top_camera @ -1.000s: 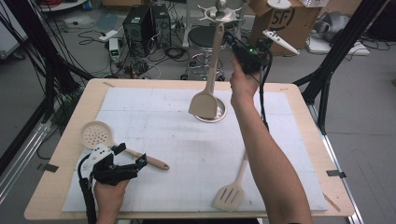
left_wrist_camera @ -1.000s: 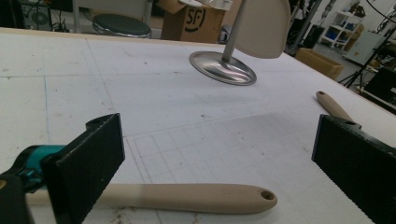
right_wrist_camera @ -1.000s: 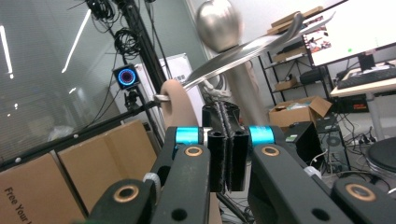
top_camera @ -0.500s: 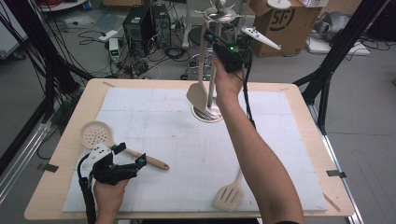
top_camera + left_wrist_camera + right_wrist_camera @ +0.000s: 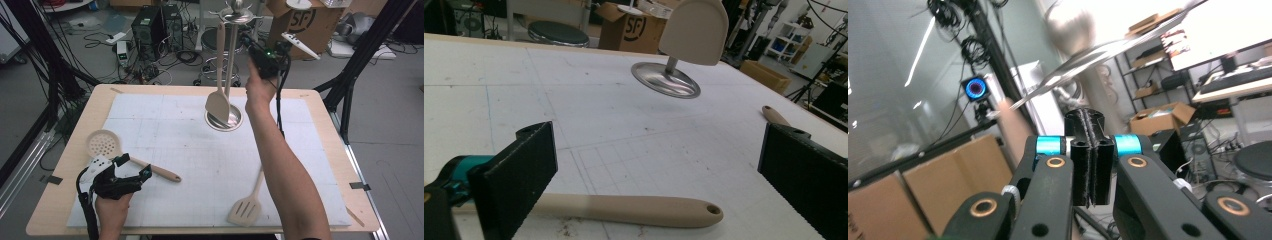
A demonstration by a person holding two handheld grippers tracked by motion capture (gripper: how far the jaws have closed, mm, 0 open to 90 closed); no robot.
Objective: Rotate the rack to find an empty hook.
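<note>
Beige slotted turner flat at near table edge. Left gripper resting, jaws wide apart, astride skimmer handle, not touching. Farther: spatula hanging on metal rack. Right gripper raised beside rack top, jaws pressed together, empty.

The right arm is reaching far forward and up, its hand holding the right tool raised high, jaws pressed together with nothing between them. The left hand is resting low near the surface's near edge, holding the left tool level, jaws standing wide apart.
</note>
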